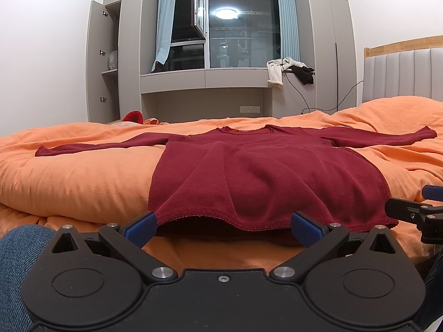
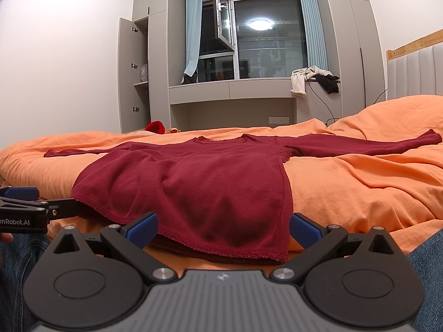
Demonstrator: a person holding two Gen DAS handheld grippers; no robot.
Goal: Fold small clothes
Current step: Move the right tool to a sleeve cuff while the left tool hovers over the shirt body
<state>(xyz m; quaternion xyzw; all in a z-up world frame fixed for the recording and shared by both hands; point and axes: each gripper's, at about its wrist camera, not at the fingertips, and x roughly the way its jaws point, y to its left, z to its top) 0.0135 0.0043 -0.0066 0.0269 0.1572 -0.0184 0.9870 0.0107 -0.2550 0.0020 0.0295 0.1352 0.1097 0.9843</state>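
I hold my left gripper (image 1: pixel 223 228) and right gripper (image 2: pixel 223 228) wide apart, empty, at the near hem of the dark red knit long-sleeved top (image 1: pixel 249 171), which stretches straight away from them on the orange bed cover (image 1: pixel 83 174).

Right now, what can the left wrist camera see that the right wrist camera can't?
Only the left wrist view shows the left tongs, open at the hem near the red shirt's left corner. Only the right wrist view shows the right tongs, open around the hem's right corner, and the red neck label. Both show the spread shirt, orange bedcover, window and open cupboard.
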